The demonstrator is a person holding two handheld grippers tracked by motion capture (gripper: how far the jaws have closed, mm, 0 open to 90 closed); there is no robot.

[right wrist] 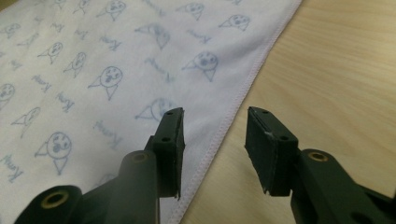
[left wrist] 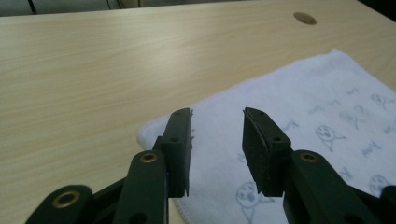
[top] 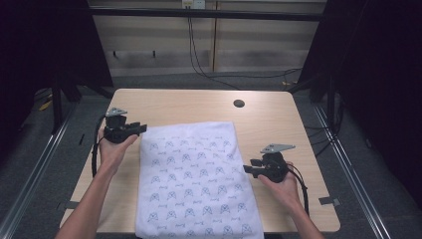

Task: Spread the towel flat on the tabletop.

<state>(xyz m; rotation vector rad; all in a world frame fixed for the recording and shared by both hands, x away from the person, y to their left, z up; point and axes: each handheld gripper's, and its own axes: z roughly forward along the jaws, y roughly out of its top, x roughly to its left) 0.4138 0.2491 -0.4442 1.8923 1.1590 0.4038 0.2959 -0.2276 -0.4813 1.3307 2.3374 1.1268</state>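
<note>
- The left claw is hovering spread over the far left corner of the towel, pinching nothing.
- The right claw is waiting half spread above the towel's right hem, touching nothing.
- The towel is lying flat on the desk, its near end hanging over the edge.
- It is looking light, soft and floppy, so corners and hems are probably offering the best hold.

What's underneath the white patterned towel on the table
The towel lies flat on the wooden table, its near edge hanging over the front. Bare wood shows around it; anything under the cloth is covered.
</note>
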